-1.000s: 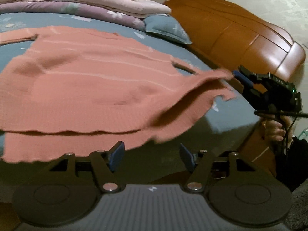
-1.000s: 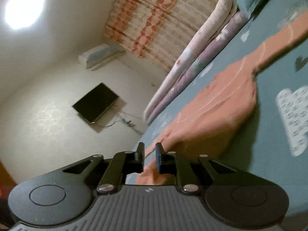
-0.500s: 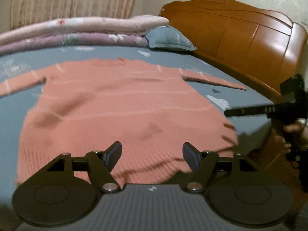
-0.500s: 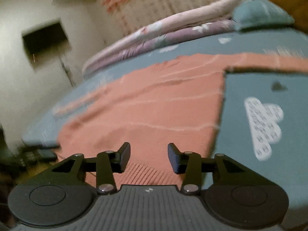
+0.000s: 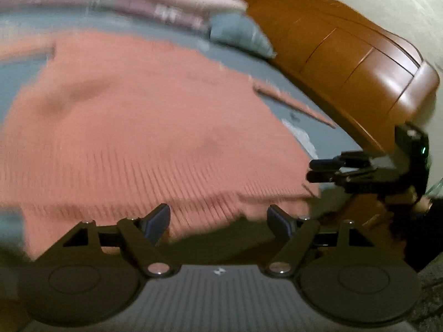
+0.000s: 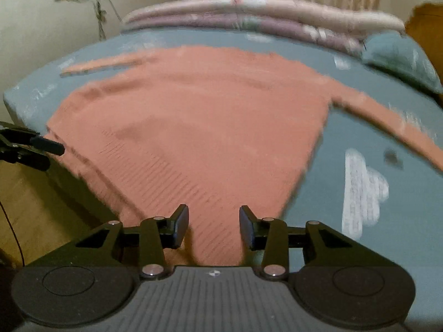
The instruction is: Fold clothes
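Observation:
A salmon-pink knitted sweater (image 5: 144,127) (image 6: 199,116) lies spread flat on the blue-grey bed, sleeves out to both sides and ribbed hem toward me. My left gripper (image 5: 218,220) hangs open just off the hem's front edge with nothing between its fingers. The right gripper (image 6: 213,225) is open too, its fingers straddling the hem near the sweater's right corner without gripping it. Each view shows the other gripper out at the side, the right gripper (image 5: 326,170) by the hem's right corner and the left gripper (image 6: 47,146) by its left corner.
A wooden headboard (image 5: 346,63) rises to the right of the bed. Folded pink and purple quilts (image 6: 263,13) and a blue pillow (image 6: 398,55) lie along the far side. The bed sheet (image 6: 360,193) carries a white cloud print. Wooden floor (image 6: 33,199) shows at the lower left.
One second ago the right gripper was shut on the sweater's corner and held it up; it has since opened and the sweater has dropped flat. Both grippers now sit low at the hem.

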`<state>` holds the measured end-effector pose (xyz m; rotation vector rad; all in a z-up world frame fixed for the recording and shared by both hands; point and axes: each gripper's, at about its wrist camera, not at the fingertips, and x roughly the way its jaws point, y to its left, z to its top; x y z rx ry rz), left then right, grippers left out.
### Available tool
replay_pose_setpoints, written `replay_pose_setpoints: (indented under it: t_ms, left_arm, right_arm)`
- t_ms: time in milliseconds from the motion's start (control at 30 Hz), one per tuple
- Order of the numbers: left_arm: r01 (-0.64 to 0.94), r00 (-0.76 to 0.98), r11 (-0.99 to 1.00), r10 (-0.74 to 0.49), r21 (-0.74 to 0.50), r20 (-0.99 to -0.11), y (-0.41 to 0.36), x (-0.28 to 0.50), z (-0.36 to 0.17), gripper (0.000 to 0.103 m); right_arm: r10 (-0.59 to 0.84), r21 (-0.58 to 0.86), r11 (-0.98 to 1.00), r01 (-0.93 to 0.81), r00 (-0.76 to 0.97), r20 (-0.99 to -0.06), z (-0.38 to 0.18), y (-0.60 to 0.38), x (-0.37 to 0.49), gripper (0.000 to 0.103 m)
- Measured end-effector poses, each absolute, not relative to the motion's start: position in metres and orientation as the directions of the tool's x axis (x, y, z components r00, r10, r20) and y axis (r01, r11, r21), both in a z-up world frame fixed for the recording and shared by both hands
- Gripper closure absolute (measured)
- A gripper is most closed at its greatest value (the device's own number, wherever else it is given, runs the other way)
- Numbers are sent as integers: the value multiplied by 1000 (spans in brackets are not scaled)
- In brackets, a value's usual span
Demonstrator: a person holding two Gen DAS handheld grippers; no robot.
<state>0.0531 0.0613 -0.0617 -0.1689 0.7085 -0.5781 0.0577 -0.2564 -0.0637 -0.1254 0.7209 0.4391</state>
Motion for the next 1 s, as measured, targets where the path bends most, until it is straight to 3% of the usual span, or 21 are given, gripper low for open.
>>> replay_pose_setpoints:
  t_ms: [133, 200, 300, 367, 567, 767, 900, 1000]
  left_arm:
    - [368, 726, 900, -435, -233, -532, 82, 98, -43, 25]
    - [341, 730, 920, -389, -195, -562, 87, 123, -53, 25]
    - [321, 685, 916, -400, -241, -609, 90, 118, -66, 26]
    - [305, 651, 912, -410, -274, -639, 92, 113, -74, 21]
    - [275, 454, 880, -474, -388, -754, 98, 118, -64, 16]
    - [336, 591, 890, -453, -307, -667, 121, 195, -24, 15]
    - [318, 547, 889, -456, -330, -701, 120, 237, -60, 16]
    - [315, 514, 882, -469, -351, -718, 127, 209, -76, 15]
  right_arm:
    - [387, 21, 876, -482, 676, -628, -61, -212, 105, 56]
    - [394, 4, 859, -511, 658, -642, -71, -188, 127, 56]
    - [372, -47, 838, -543, 633, -678, -87, -168, 143, 55]
    - [379, -57, 824, -563, 623, -684, -90, -178, 130, 54]
    - [361, 98, 867, -488, 482, -798, -72, -227, 104, 53]
    - [367, 86, 865, -494, 507, -780, -47, -197, 160, 47]
    - [379, 107, 860, -498, 485, -788, -55, -182, 182, 47]
    - [347, 93, 859, -504, 437, -830, -60, -185, 167, 39]
